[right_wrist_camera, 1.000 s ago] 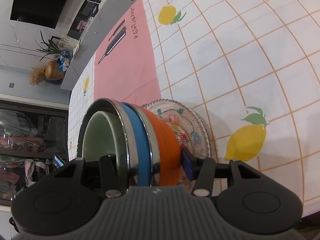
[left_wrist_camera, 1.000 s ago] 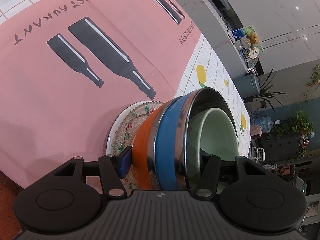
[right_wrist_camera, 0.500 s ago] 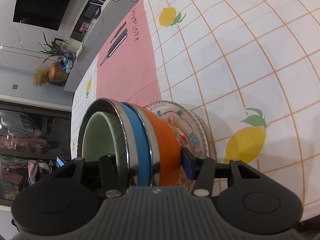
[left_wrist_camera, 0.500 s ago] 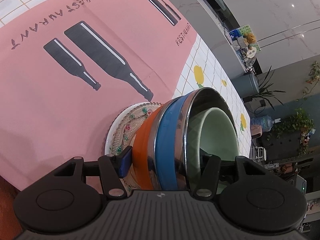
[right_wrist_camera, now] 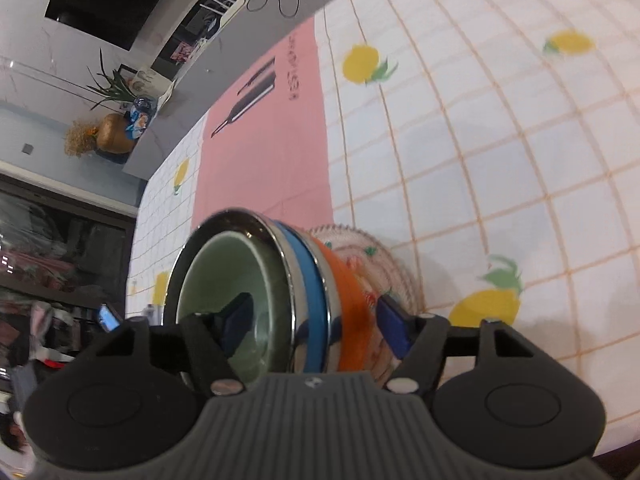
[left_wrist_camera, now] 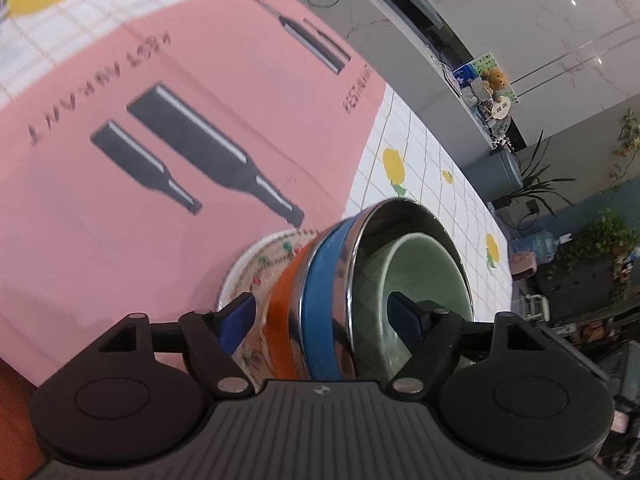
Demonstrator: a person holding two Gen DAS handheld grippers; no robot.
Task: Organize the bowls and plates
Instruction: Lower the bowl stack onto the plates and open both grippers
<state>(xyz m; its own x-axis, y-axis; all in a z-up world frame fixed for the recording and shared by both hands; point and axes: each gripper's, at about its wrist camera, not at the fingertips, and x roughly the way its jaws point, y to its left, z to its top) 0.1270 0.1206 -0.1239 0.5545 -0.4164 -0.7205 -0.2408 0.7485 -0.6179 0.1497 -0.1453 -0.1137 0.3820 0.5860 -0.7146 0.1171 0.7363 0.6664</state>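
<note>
My left claw [left_wrist_camera: 320,316] gripped across a nested stack at lower centre, my right claw [right_wrist_camera: 316,318] clamped the same stack, green bowl [left_wrist_camera: 424,280] inside blue-banded steel bowl [left_wrist_camera: 324,288], orange bowl [left_wrist_camera: 284,304], patterned plate [left_wrist_camera: 256,268] beneath, above pink placemat [left_wrist_camera: 120,208], lemon tablecloth [right_wrist_camera: 500,160] at right.

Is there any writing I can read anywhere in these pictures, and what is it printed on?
"RESTAURANT": on the pink placemat, upside down beside the bottle drawings, blurred but guessable.
A second line on the placemat's far edge: seems to begin "REST", the rest too blurred.
The same far line in the right view: too blurred to read.
Packets on the counter: too small to read.
Stacked bowls and plate: no text.
</note>
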